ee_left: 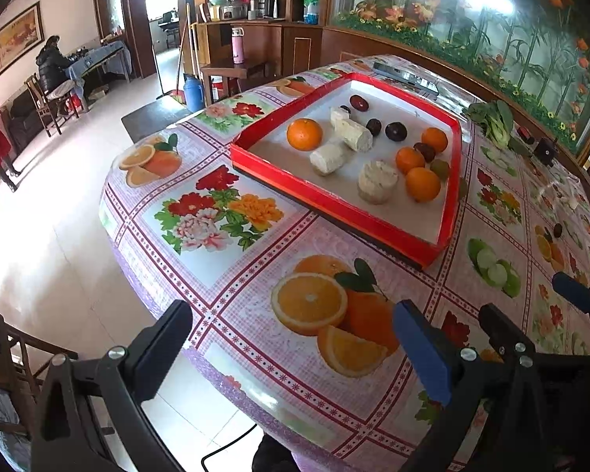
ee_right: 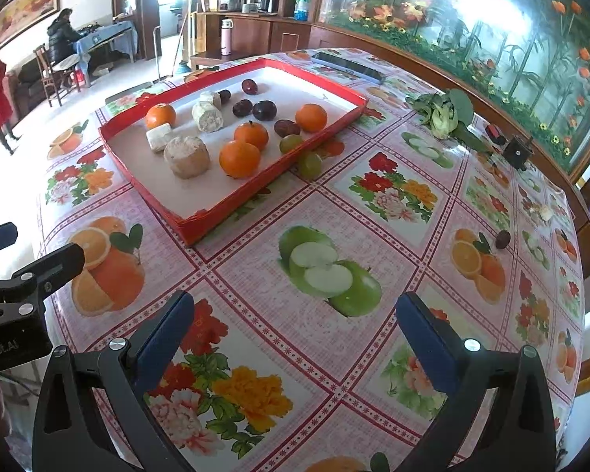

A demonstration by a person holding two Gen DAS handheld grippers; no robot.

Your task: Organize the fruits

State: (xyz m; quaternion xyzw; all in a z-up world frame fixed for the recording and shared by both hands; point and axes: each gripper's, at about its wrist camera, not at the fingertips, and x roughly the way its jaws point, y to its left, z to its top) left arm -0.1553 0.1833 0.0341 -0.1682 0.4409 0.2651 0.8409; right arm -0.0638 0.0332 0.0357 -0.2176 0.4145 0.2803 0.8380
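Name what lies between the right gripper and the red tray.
Only bare printed tablecloth separates the right gripper from the red tray, seen in the right wrist view.

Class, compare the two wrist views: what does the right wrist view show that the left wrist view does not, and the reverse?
Only the right wrist view shows a green fruit lying on the tablecloth just outside the tray, fully visible; the left view shows at most a sliver behind the tray wall. Only the left wrist view shows a blue thermos on the floor. Both show the red tray holding four oranges, dark plums and pale cut pieces, the leafy greens, a stray dark fruit, and both grippers open, the left and the right.
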